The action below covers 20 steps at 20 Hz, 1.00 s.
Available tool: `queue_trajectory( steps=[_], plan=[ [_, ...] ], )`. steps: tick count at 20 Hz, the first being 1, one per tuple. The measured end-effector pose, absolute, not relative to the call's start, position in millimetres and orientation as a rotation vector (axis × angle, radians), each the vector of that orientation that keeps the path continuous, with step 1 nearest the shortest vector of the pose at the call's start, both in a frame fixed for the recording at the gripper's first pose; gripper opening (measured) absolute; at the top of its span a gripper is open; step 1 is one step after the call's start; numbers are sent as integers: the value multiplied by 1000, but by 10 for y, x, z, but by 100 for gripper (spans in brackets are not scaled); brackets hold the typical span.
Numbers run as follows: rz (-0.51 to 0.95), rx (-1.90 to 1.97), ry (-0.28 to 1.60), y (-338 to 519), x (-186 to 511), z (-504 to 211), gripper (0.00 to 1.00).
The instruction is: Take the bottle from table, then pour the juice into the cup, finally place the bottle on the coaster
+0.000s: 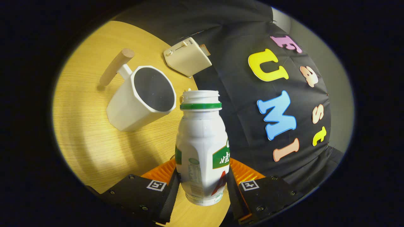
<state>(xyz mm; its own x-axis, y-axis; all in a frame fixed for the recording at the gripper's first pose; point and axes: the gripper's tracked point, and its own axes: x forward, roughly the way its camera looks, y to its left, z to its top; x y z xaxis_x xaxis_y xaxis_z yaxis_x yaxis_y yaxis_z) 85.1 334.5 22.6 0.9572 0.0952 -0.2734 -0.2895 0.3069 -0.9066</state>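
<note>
Round light-wood table (82,132), black cloth wall (233,47), pale wall (331,72) behind

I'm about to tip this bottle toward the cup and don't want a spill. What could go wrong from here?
The bottle is uncapped, and its mouth sits beside the cup, not over it, so an early tilt may spill on the table. The claw grips only the bottle's lower body, so it might pivot or slip while tipping.

Uncapped white bottle (202,145) (green-collared) beside white cup (142,97).
</note>
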Motion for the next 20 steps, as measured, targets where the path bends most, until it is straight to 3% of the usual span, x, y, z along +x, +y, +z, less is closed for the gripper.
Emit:
queue_trajectory(
  steps=[20],
  plan=[
    [194, -1527, 95, 3416, 910, 472, 71]
  ],
)
